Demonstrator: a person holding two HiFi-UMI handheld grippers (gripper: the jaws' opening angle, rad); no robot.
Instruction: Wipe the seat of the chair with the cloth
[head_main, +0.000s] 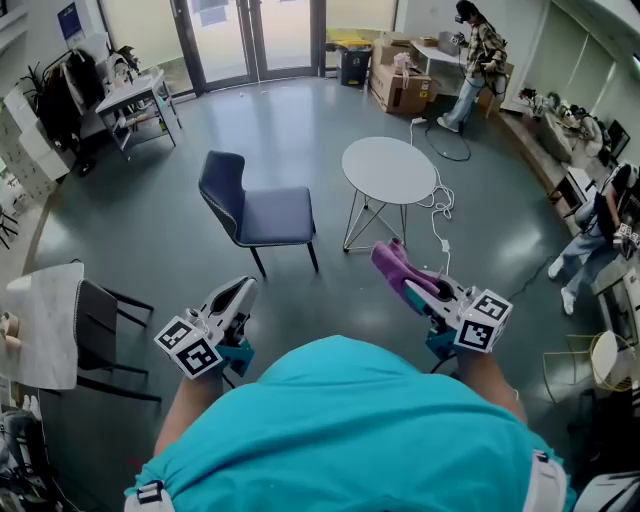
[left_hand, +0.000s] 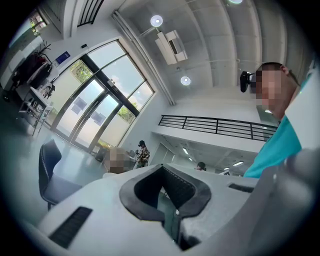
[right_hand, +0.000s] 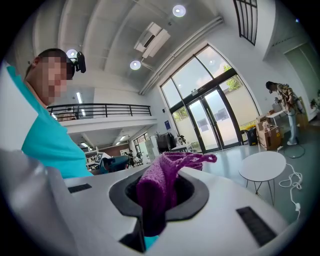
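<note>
A: Where does the head view look from?
B: High above, steeply down on the dark blue padded chair (head_main: 262, 212) and round white metal-legged table (head_main: 389, 170), both well off.
A: And the gripper views?
B: Low, tilted up toward the ceiling (left_hand: 210, 45), tight behind their jaws. Left shares the chair (left_hand: 52, 175); right shares the table (right_hand: 262, 166).

A glossy grey floor (head_main: 150, 220) spreads across a large hall. A round white table (head_main: 388, 170) on thin wire legs stands near the middle, and a white cable (head_main: 440, 205) trails over the floor beside it. Tall glass doors (head_main: 255, 35) fill the far wall, with cardboard boxes (head_main: 400, 88) to their right and a cluttered white desk (head_main: 135, 95) to their left. Round ceiling lights (left_hand: 156, 20) glow overhead. A black railing (left_hand: 215, 127) edges an upper level.
</note>
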